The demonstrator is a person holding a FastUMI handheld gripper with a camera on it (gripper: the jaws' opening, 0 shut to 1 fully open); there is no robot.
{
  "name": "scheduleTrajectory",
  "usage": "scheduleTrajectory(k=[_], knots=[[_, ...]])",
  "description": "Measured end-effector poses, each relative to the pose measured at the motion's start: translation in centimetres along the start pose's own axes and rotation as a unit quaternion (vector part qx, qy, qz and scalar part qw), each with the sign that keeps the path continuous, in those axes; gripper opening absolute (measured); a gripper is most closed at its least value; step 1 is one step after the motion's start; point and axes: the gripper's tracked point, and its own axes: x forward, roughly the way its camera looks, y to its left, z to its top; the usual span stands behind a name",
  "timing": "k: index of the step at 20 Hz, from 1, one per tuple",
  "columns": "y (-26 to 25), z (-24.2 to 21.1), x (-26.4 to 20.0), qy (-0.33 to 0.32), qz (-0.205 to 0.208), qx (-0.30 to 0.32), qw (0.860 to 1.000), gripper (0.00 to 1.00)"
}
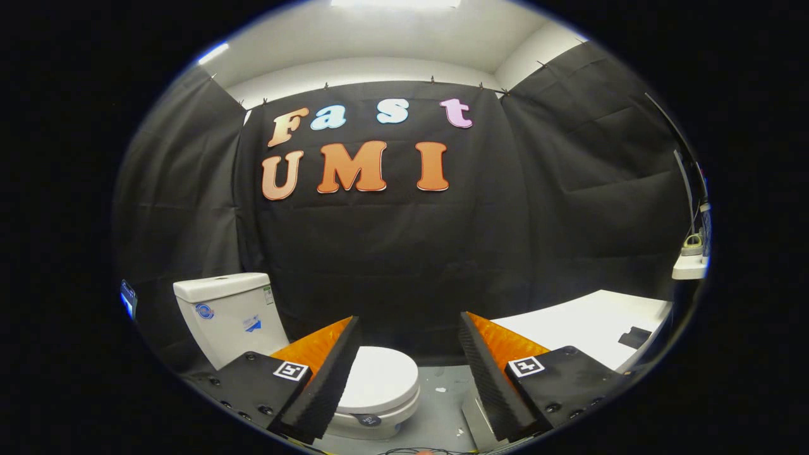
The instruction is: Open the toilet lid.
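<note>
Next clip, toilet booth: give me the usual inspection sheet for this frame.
Surface: grey floor with small pale specks.
Job's things: toilet lid down, shut; tank behind it.
Clutter: white table beyond the fingers, a dark flat item on it.
Grippers: hand-held gripper open, fingers apart, touching nothing; lid partly behind one finger.
Cables: thin dark cable just below the fingers.
Surroundings: black cloth wall, small white shelf.

Black cloth walls (404,253); grey floor (442,404); white table (588,322) at right; ceiling light (395,3).
</note>
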Motion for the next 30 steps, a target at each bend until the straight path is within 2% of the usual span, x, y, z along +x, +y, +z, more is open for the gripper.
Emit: scheduleTrajectory(k=[8,12,15,19,22,27,30], knots=[[3.5,-1.0,4.3,0.014,0.022,0.063,0.998,0.98],[7.3,-5.0,6.1,0.052,0.052,0.136,0.988,0.98],[9.2,-8.4,7.3,0.078,0.073,0.155,0.982,0.99],[9.2,-13.3,8.3,0.099,0.090,0.175,0.975,0.99],[7.6,-18.2,9.0,0.131,0.080,0.217,0.964,0.98],[5.8,-26.5,9.8,0.215,0.058,0.273,0.936,0.99],[5.3,-28.8,10.1,0.247,0.046,0.302,0.920,0.98]])
